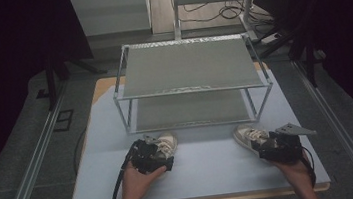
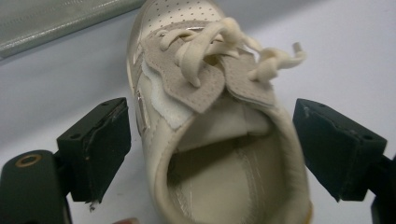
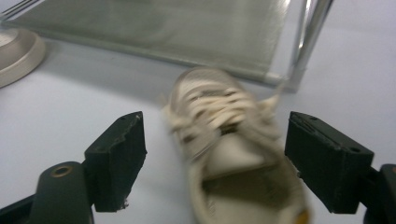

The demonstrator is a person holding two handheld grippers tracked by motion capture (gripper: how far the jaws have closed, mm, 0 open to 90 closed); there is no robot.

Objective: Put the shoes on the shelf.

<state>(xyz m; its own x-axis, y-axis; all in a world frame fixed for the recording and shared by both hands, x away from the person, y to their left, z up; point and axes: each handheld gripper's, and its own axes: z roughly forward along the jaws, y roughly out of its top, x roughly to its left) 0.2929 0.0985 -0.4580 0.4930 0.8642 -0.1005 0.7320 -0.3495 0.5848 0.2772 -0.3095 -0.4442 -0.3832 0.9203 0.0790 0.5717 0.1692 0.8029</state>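
Two small beige lace-up shoes lie on the pale table in front of a metal rack. The left shoe [image 1: 168,141] [image 2: 205,93] lies heel-first between the jaws of my left gripper [image 1: 159,151] [image 2: 212,126], which is open; its pads stand apart from the shoe's sides. The right shoe [image 1: 245,134] [image 3: 224,135] looks blurred and sits between the jaws of my right gripper [image 1: 261,143] [image 3: 217,133], also open and not touching it. Both shoes point their toes toward the rack.
A two-shelf metal rack [image 1: 193,90] stands just behind the shoes, with its lower shelf [image 3: 163,28] close to the toes and a leg [image 3: 306,42] near the right shoe. The left shoe's sole [image 3: 14,53] shows at the far left of the right gripper view.
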